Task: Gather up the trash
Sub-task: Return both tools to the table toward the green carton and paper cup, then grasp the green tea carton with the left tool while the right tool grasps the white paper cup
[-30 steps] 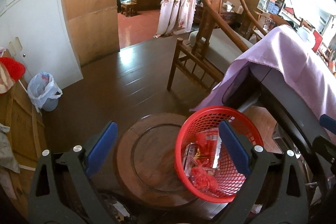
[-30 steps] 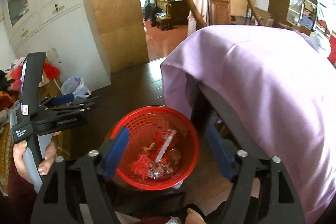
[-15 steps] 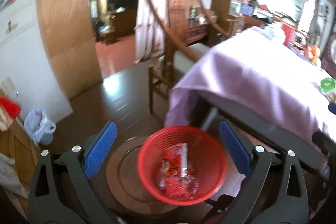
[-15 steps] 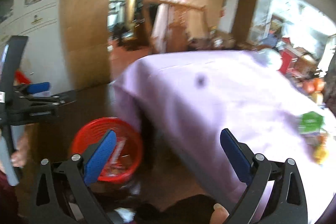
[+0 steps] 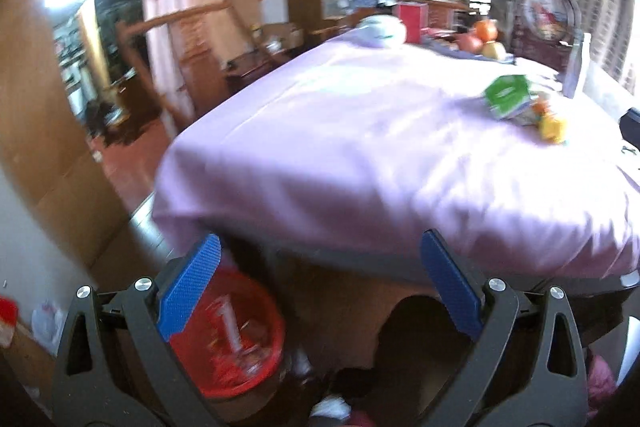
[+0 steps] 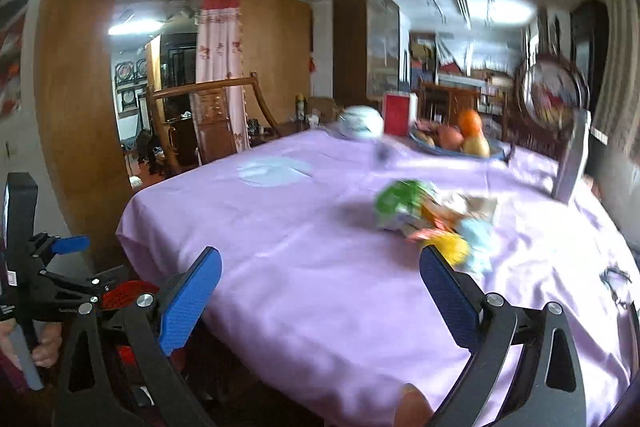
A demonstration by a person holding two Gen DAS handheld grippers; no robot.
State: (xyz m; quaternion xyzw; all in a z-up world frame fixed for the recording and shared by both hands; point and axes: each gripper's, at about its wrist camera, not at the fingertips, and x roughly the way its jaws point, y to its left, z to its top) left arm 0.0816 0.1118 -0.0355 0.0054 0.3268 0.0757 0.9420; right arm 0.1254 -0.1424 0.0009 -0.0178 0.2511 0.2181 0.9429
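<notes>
You are between loads: both tools are empty. Your right tool point(image 6: 320, 291) gapes wide over the desk point(image 6: 304, 267), your left tool point(image 5: 320, 283) likewise. The trash point(image 6: 432, 223), a heap of crumpled wrappers, lies on the desk just beyond the right tool's far pad. The bin point(image 5: 240, 339) sits on the floor beside the desk. Next, reach forward and close on one wrapper.

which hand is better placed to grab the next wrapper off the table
Probably right. The right hand-held gripper is open over the purple tablecloth, with the wrapper pile just beyond its fingers. The left hand-held gripper, also open, sits lower at the table edge beside the red basket.
</notes>
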